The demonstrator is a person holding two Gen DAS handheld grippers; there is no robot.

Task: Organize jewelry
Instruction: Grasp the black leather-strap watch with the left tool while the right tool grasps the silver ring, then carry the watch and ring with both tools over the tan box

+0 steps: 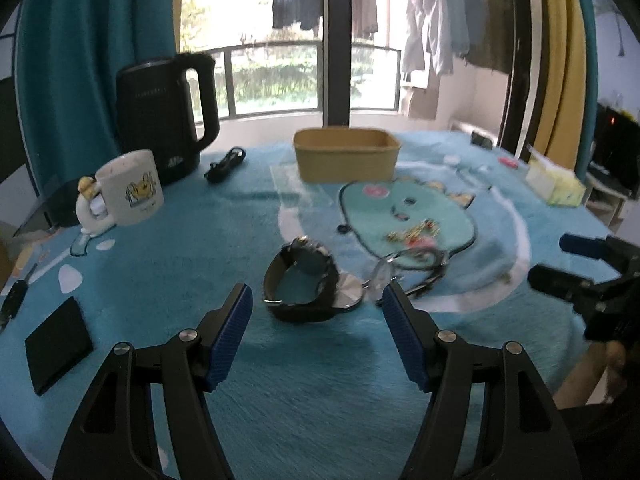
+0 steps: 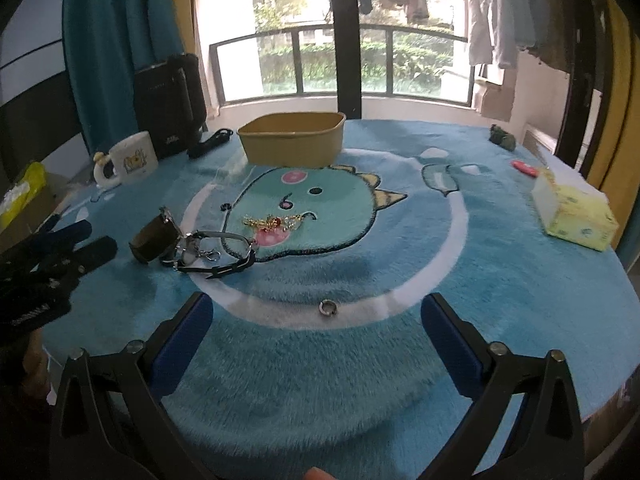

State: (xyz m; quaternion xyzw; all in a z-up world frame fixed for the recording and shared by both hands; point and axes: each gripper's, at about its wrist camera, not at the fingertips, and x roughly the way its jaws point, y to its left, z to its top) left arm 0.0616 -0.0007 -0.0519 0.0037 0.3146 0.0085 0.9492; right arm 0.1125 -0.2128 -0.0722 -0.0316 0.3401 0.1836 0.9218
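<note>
The left gripper [image 1: 316, 300] hovers with jaws spread wide just short of the black watch [image 1: 302, 280] on the table; the right gripper [image 2: 318, 316], equally released, frames a small ring [image 2: 328, 306]. Both picks seem pending, probably bound for the tan box [image 2: 292, 140] beyond.

1. Rug [image 2: 360, 360]: fluffy blue pile cloth, matt;
2. Watch [image 1: 304, 284]: dark matt strap, shiny metal back;
3. Ring [image 2: 328, 306]: polished metal;
4. Mug [image 1: 130, 188]: glossy white ceramic;
5. Container [image 1: 346, 154]: smooth matt tan plastic, at the rug's far edge;
6. Left gripper [image 1: 318, 300]: ribbed blue pads [image 1: 232, 336], matt black plastic arms.
</note>
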